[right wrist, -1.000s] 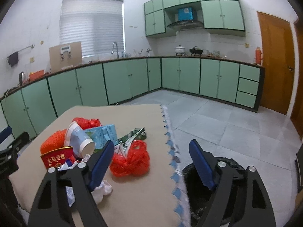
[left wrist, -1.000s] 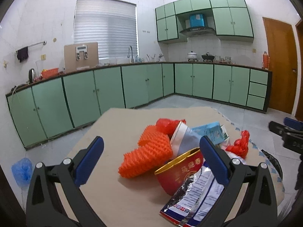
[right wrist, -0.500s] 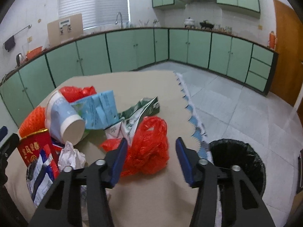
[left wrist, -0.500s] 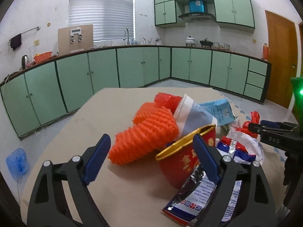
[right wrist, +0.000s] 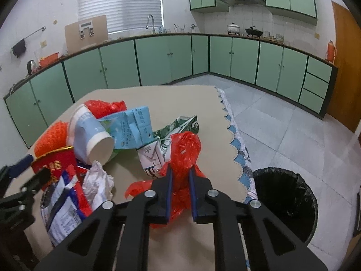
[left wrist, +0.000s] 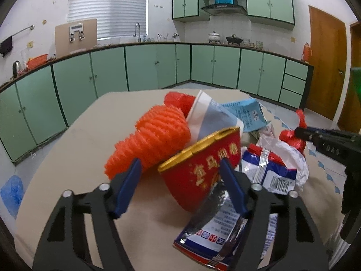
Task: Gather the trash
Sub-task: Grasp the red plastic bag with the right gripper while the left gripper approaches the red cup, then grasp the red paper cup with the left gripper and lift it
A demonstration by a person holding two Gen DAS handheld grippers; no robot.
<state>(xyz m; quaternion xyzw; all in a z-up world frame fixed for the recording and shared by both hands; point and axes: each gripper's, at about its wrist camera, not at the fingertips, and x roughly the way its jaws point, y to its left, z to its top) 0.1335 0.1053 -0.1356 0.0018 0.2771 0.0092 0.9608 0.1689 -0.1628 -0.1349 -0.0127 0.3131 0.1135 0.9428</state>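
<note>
A heap of trash lies on the beige table [left wrist: 74, 149]. My left gripper [left wrist: 180, 169] is open, its jaws either side of a red paper bowl [left wrist: 198, 164] lying on its side. An orange foam net [left wrist: 155, 135], a paper cup [left wrist: 209, 117] and a foil wrapper [left wrist: 216, 228] lie around the bowl. My right gripper [right wrist: 180, 172] is shut on a red plastic bag [right wrist: 183, 151] near the table's right edge. The bag also shows in the left wrist view [left wrist: 293, 135].
A bin with a black liner [right wrist: 284, 201] stands on the floor right of the table. A blue carton [right wrist: 133, 126], a green-white carton [right wrist: 171, 133] and a crumpled tissue [right wrist: 97, 178] lie in the heap. Green cabinets [right wrist: 158, 58] line the far walls.
My right gripper moved forward and closed on the red plastic bag. My left gripper moved in around the red bowl and its jaws narrowed.
</note>
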